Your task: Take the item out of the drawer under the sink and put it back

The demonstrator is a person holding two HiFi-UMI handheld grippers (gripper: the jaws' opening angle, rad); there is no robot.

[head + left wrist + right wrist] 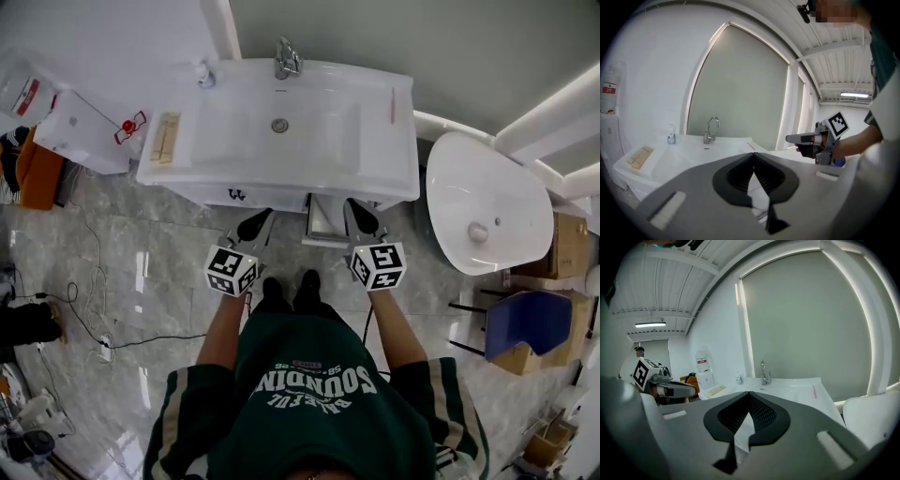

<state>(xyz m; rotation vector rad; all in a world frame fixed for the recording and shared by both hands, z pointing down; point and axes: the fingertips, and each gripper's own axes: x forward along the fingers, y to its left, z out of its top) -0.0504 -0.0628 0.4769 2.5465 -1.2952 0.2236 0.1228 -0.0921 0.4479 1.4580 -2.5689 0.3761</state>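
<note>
Facing the white sink vanity, I am judging the task as barely begun. A narrow pale box jutting out below its front edge may be the drawer, partly out; I cannot tell. I am holding the left hand-held gripper and right hand-held gripper just before it, jaws together, both empty. The item is showing nowhere, presumably inside the drawer.
</note>
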